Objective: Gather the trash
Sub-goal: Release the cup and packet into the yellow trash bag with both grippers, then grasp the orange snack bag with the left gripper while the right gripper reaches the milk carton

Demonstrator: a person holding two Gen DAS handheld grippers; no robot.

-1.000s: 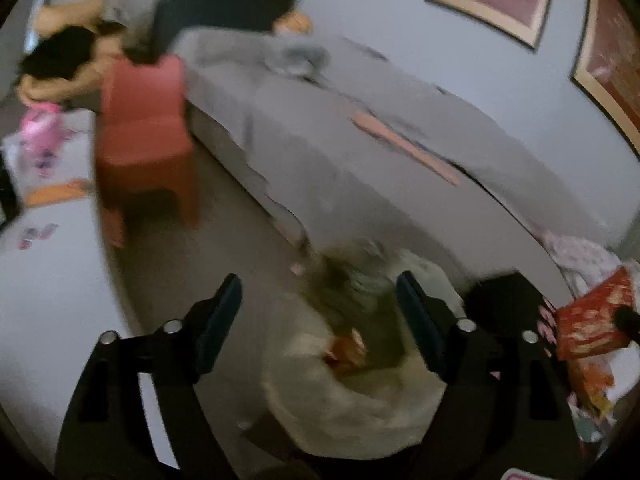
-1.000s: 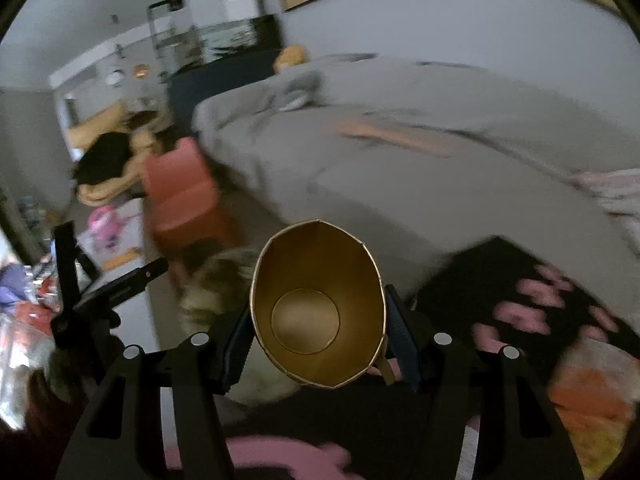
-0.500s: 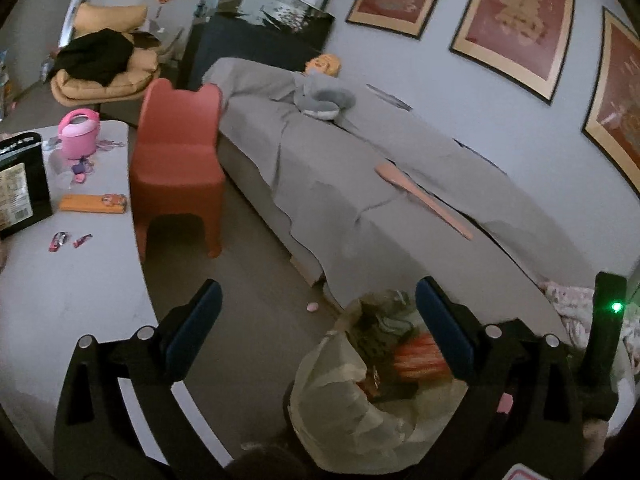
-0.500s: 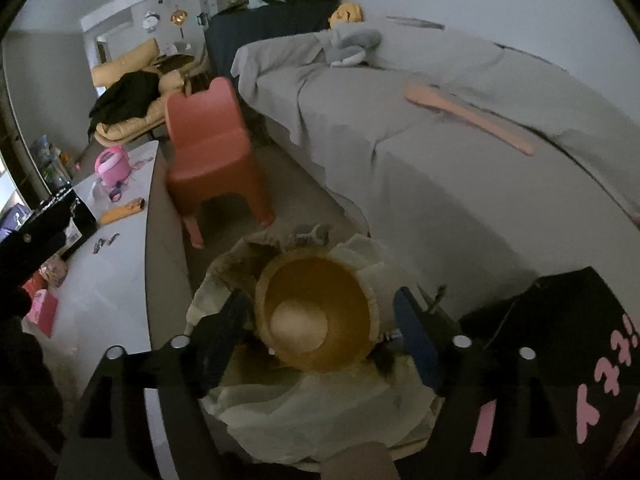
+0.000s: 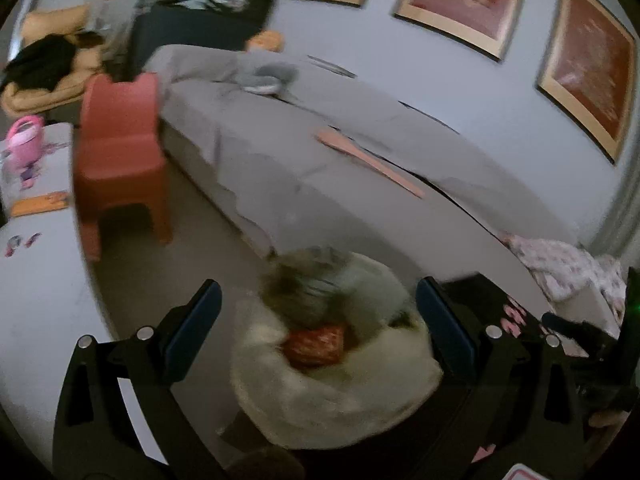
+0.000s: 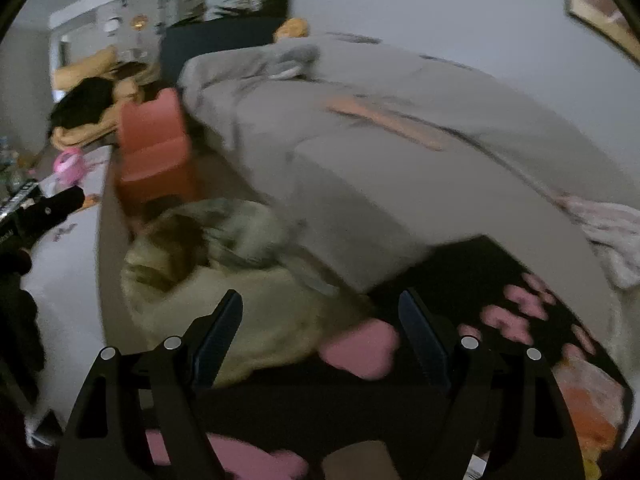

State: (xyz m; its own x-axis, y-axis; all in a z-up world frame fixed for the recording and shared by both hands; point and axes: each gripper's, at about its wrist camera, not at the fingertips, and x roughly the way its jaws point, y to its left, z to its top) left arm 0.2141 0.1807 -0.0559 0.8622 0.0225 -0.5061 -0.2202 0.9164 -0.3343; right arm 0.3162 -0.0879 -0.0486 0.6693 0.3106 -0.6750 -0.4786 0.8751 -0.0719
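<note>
Cup gone; right hand-held gripper (image 6: 320,328) opening, empty

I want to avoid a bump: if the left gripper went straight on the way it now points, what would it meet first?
Most likely the pale trash bag, which lies open right ahead between the wide-open fingers of the left gripper, a red wrapper showing inside. The blur leaves depth unclear.

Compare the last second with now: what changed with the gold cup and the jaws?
The right gripper let go of the gold cup over the trash bag; its jaws are opening, with nothing between them. The left gripper widened too. Bag, red chair and sofa stayed.
</note>
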